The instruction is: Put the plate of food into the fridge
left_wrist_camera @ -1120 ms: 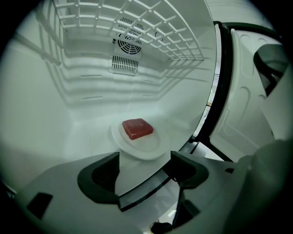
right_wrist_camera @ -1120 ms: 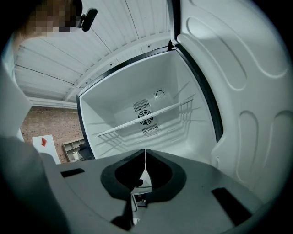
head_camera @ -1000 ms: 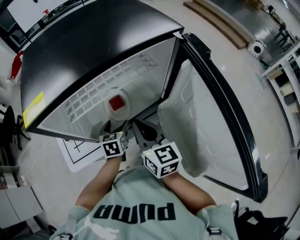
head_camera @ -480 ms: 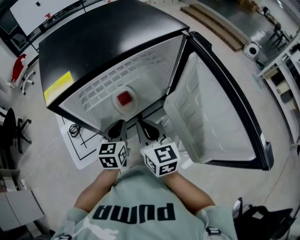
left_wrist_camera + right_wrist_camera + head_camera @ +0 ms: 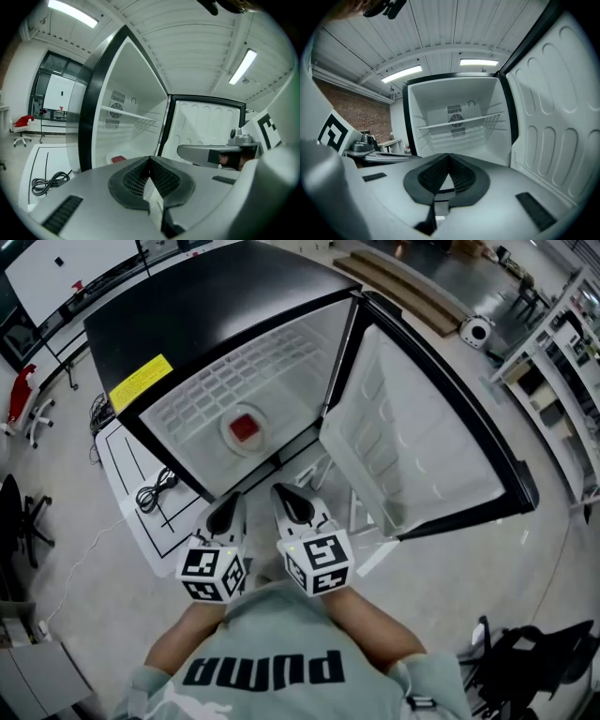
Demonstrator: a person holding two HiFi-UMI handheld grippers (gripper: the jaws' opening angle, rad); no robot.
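A white plate with red food (image 5: 244,430) rests on the floor of the open fridge (image 5: 211,306); in the left gripper view the plate (image 5: 118,159) is small, low inside the fridge. My left gripper (image 5: 225,512) hangs in front of the fridge, clear of the plate. Its jaws have just been closing and now meet with nothing between them (image 5: 150,160). My right gripper (image 5: 292,505) is beside it, shut and empty (image 5: 449,157), and faces the bare wire shelf (image 5: 459,123).
The fridge door (image 5: 412,456) stands wide open to the right. A white mat (image 5: 131,474) with a coiled black cable (image 5: 155,491) lies on the floor at the fridge's left. Office chairs (image 5: 21,395) stand far left, a black bag (image 5: 525,662) lower right.
Both grippers have drawn back from the fridge opening toward the person. The plate stays inside the fridge. The left gripper now sits farther from the plate.
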